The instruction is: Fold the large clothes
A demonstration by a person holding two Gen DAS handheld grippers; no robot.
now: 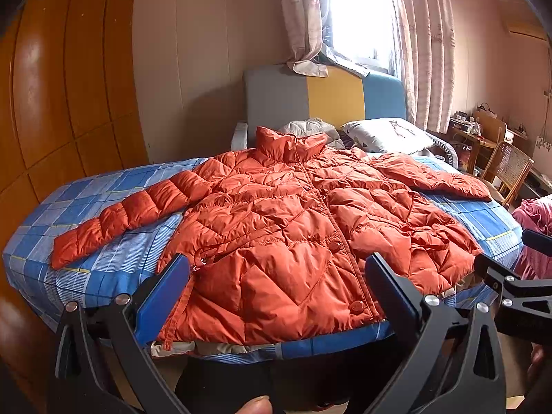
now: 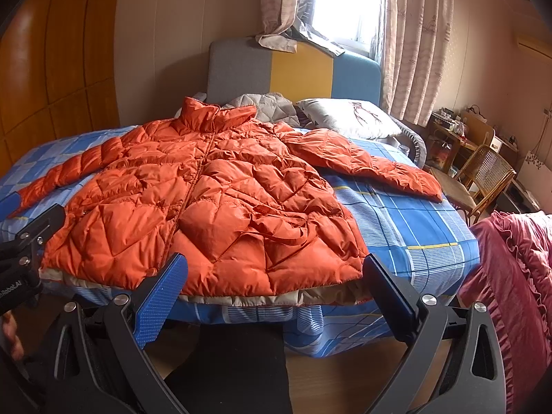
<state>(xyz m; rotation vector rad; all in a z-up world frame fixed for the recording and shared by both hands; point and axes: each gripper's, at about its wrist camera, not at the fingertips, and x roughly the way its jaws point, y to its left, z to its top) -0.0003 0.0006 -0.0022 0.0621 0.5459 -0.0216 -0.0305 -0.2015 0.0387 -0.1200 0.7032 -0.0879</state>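
Black frames, blue-padded fingers (image 1: 172,286), silver screws.

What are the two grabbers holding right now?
Nothing. The left gripper and right gripper are both open in front of the orange jacket, which lies flat on the bed.

Blown-out window (image 1: 358,10) backlight, fisheye-warped edges

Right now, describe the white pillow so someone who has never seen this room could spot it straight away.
Find the bed with the blue checked sheet and the grey, yellow and blue headboard. At its head, just right of the orange puffer jacket collar, lies the white pillow. Unlike the grey quilted blanket beside it, it is smooth with a small printed figure.
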